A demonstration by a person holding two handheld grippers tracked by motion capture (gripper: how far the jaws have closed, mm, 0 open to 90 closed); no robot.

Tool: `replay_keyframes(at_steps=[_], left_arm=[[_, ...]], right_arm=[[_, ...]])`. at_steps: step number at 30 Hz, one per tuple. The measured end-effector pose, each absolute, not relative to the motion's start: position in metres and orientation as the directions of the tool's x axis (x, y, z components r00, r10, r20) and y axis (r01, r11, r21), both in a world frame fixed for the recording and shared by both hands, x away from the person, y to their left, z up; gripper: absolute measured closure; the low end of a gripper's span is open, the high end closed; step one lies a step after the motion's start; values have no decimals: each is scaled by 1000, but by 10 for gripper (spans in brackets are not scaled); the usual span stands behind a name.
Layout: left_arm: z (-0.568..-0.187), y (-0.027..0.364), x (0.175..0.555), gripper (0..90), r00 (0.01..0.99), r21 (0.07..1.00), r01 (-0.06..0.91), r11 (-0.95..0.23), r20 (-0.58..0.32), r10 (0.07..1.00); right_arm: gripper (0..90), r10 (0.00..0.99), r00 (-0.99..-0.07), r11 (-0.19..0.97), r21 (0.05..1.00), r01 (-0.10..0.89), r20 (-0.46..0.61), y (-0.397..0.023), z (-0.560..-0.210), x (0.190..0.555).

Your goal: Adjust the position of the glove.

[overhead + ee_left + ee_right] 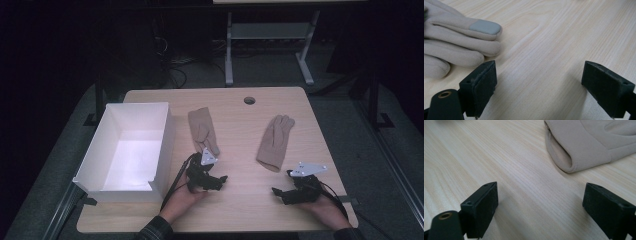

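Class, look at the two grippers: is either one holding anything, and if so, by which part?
Nothing is held. The left gripper and right gripper both stand open over bare table; the left glove and right glove lie untouched.

Box (131, 150) left of two gloves (203, 130) on table (240, 200).

Dim, dark-edged high view; brighter, evenly lit gripper views, soft shadows, slight blur.

The left glove (456, 42) runs off the left gripper view's edge, and the right glove's (594, 142) fingers leave the right gripper view.
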State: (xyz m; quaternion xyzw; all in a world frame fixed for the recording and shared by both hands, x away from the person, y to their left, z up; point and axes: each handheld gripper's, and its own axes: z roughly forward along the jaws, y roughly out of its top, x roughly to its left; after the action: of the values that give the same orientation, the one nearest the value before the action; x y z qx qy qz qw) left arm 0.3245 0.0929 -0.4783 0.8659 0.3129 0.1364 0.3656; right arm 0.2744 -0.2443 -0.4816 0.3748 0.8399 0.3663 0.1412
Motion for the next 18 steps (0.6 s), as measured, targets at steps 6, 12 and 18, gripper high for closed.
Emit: replay_keyframes(at_steps=[6,12,18], left_arm=[[-476,102,318,124,815,702,413,-580,0,580],[-476,107,309,126,849,699,379,-607,-2,528],[-477,110,306,126,868,711,349,-611,1,497]], right_arm=[[126,722,-691,471,702,534,42,-243,-479,277],[307,714,-697,466,698,544,66,-243,-470,284],[503,702,-708,456,719,525,72,-242,-464,296]])
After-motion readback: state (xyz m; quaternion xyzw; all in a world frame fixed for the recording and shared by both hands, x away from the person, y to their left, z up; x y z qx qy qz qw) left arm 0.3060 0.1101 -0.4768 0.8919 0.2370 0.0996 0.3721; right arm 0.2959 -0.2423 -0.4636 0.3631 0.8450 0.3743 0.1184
